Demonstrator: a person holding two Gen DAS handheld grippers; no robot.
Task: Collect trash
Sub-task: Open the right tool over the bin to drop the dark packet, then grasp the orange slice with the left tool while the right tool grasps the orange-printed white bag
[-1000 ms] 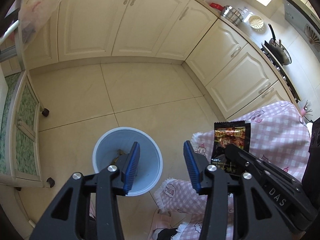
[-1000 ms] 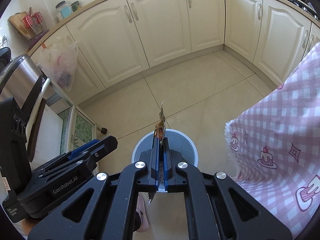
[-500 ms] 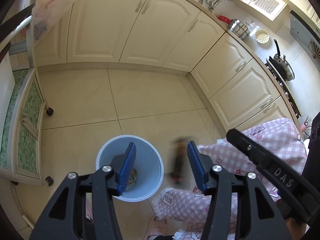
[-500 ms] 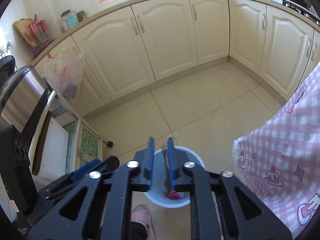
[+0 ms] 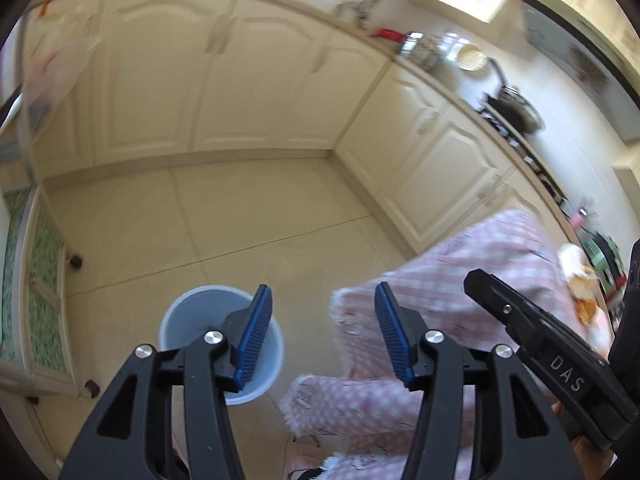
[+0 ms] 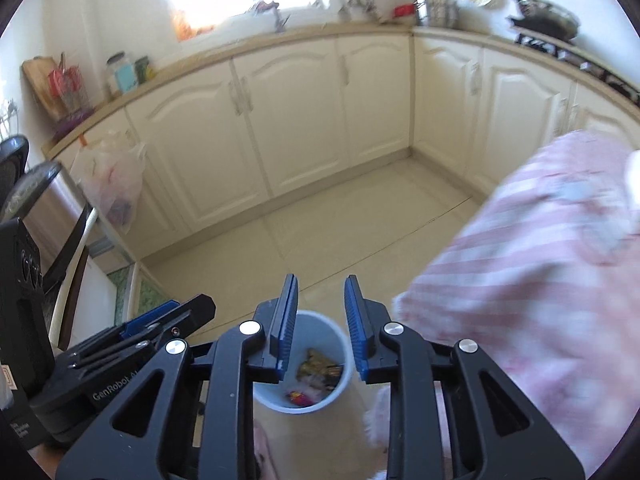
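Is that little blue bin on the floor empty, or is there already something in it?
Not empty. The right wrist view looks into the upright blue bin: several crumpled wrappers lie at its bottom.

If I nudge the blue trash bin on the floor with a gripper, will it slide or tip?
The blue trash bin looks like thin plastic holding only a few wrappers, so it is probably light. On the smooth tiled floor it would likely slide. It narrows toward its base, so a push near the rim might tip it.

Both wrist views look steeply down, sharing the bin (image 5: 208, 312) and floor (image 6: 360, 208).
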